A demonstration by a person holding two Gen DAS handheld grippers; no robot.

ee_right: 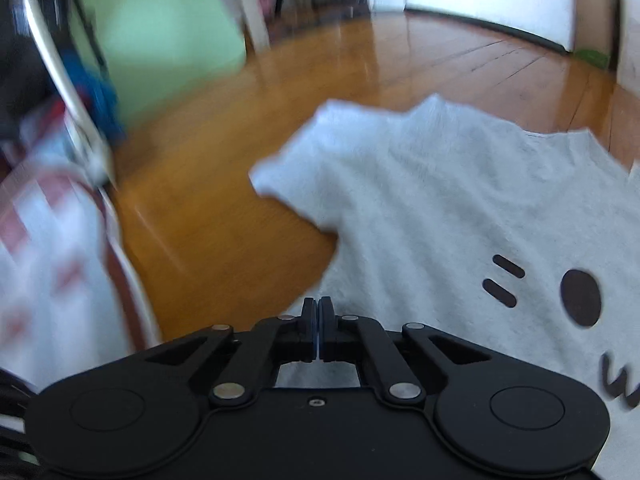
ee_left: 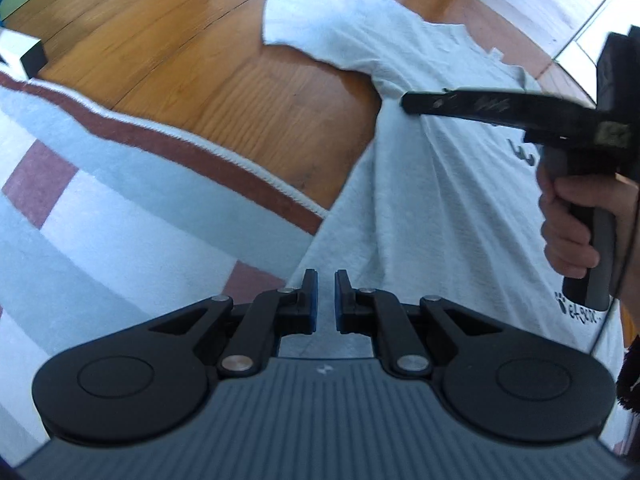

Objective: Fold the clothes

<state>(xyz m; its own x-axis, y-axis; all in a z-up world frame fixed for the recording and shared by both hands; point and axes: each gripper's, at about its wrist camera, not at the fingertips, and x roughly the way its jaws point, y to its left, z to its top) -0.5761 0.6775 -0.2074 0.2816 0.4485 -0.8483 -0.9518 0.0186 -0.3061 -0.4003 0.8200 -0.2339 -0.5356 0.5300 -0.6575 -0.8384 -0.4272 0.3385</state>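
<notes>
Left wrist view, left claw point(ee_left: 326, 294) sitting nearly closed over grey T-shirt point(ee_left: 440, 200) hem on wooden floor point(ee_left: 200, 60), right claw point(ee_right: 319, 322) pressing fully together at shirt edge.

A glossy wooden floor point(ee_left: 208, 80) is seen carrying everything here. A pale grey T-shirt point(ee_left: 440, 184) is spread flat on it, one short sleeve point(ee_left: 304, 20) laid out toward the far boards, dark printed marks point(ee_right: 580, 298) shown on its front. Beside it, a white rug with red-brown blocks and a red-brown border point(ee_left: 100, 200) is laid on the boards, its corner tucked under the shirt's hem.
</notes>
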